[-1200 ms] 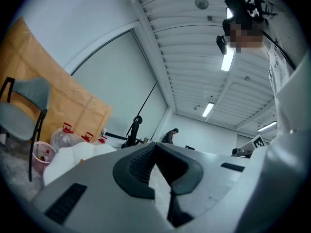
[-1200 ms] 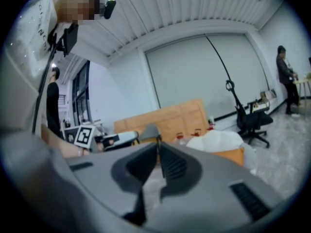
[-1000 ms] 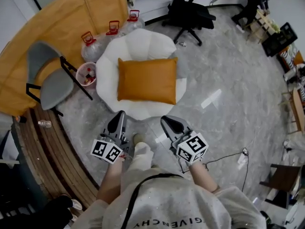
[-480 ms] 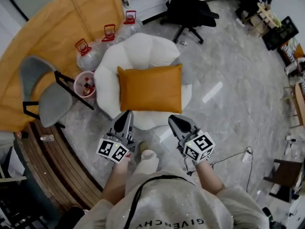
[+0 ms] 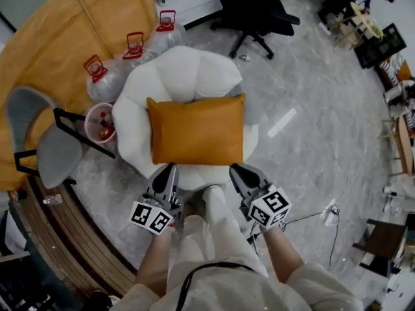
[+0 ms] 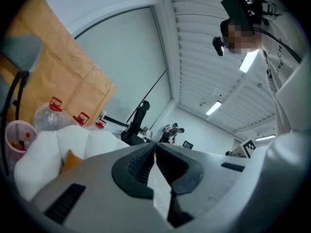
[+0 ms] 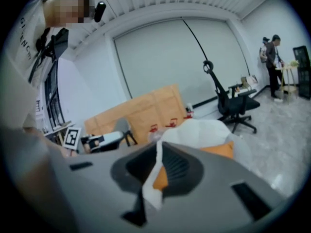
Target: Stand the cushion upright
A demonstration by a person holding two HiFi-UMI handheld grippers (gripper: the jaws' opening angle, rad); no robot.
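Fingers (image 6: 133, 165) pressed together on left gripper (image 5: 171, 168), right gripper (image 5: 233, 169) | just ahead: smooth rectangular orange cushion (image 5: 196, 129), flat on puffy white armchair (image 5: 178, 73)

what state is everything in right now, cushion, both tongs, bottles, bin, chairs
cushion: lying flat on the white armchair, not yet upright
left tongs: shut, empty, near the cushion's front edge
right tongs: shut, empty, near the cushion's front edge
water bottles: standing upright, red caps on
pink bin: upright, some things inside
office chair: upright, nobody in it
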